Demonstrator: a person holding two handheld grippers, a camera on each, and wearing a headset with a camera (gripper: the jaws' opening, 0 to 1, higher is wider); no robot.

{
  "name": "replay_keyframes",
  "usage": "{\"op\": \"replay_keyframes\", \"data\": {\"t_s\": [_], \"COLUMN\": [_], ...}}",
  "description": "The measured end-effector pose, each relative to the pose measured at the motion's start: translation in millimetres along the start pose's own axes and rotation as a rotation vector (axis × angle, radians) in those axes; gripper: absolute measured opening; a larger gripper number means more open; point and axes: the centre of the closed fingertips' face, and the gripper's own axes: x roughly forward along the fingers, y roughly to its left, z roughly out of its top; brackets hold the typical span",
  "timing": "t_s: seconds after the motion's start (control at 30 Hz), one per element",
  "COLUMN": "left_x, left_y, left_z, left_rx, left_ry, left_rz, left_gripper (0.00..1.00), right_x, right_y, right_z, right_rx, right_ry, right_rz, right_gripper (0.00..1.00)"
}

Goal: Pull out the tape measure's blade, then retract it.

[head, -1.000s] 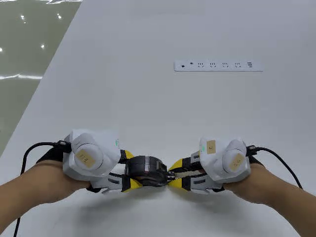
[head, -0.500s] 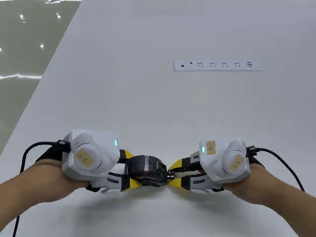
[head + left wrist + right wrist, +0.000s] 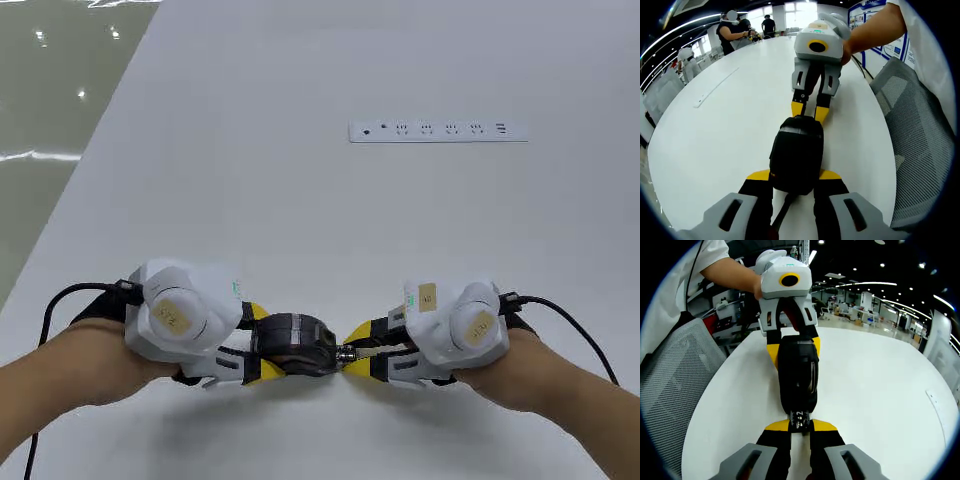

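Light: bright, even, from overhead | Glare: lamp reflections on the green floor [image 3: 50, 90] | Focus: sharp | Edges: your gripper views bow

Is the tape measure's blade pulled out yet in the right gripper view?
No, the end hook sits against the tape measure, pinched in the right gripper.

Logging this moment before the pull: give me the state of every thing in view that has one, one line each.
tape measure: lying on the table, blade wound in, clamped by its case
end hook: just outside the case mouth, pinched
left gripper: shut on the tape measure
right gripper: shut on the end hook
power strip: flat on the table, nothing plugged in
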Motion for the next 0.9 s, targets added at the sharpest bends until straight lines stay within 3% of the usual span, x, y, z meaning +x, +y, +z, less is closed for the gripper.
{"op": "replay_keyframes", "data": {"t_s": [0.9], "left_x": [0.3], "left_y": [-0.4], "left_z": [0.8], "left_rx": [-0.005], "left_ry": [-0.003], "left_rz": [0.004], "left_gripper": [0.26], "right_x": [-39.1], "right_y": [-3.0], "right_z": [-27.7], "right_rx": [-0.003], "right_ry": [0.086], "right_rz": [-0.024], "right_gripper": [0.09]}}
